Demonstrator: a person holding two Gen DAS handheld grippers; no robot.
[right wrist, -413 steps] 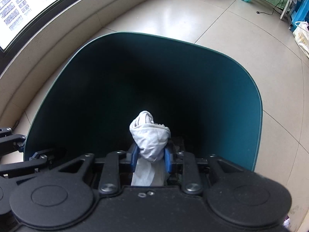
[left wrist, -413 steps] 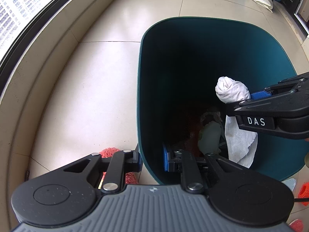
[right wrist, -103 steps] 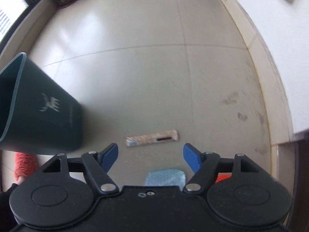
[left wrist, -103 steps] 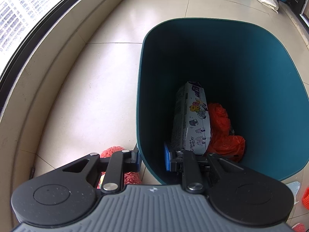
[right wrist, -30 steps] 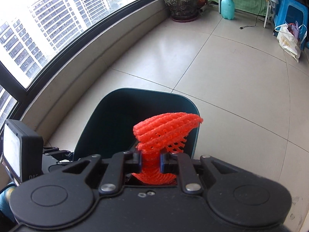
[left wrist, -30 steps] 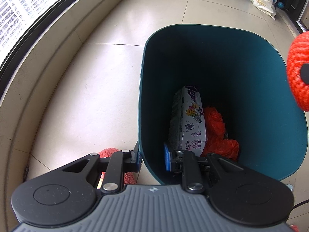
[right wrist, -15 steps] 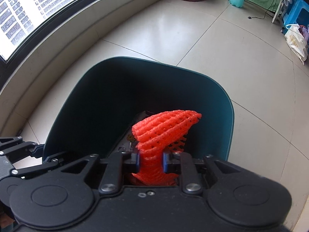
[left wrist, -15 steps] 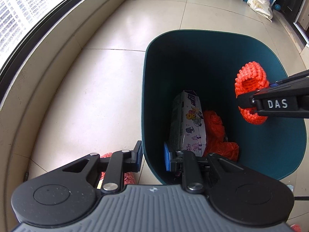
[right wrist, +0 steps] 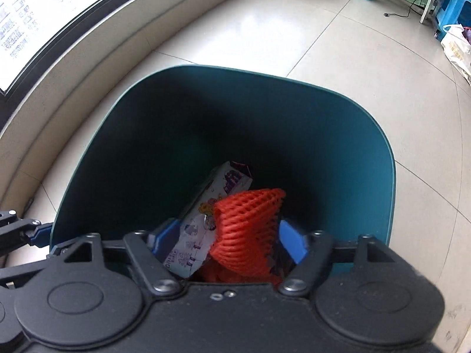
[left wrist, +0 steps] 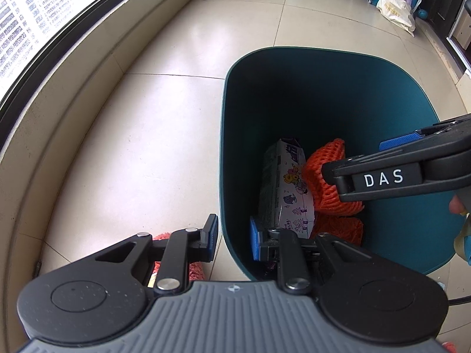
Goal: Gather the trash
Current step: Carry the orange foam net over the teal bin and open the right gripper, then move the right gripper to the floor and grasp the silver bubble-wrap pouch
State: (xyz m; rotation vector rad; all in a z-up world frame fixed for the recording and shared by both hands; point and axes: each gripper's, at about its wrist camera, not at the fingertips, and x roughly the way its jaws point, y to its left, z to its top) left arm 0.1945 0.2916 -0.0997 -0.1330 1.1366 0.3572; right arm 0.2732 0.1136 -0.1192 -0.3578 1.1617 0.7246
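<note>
Right gripper [right wrist: 229, 242] lowered into bin [right wrist: 368, 153], just opened, net [right wrist: 250, 229] loose; left gripper [left wrist: 232, 235] clamps rim, left view only.

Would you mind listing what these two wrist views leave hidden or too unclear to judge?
- Bin floor: both views, covered by the printed pack and orange foam nets.
- Whether the top net has landed or hangs mid-drop: right wrist view, right gripper body cuts off its lower end.
- Red item on the floor: left wrist view, left gripper, clamped on the bin wall, hides most.
</note>
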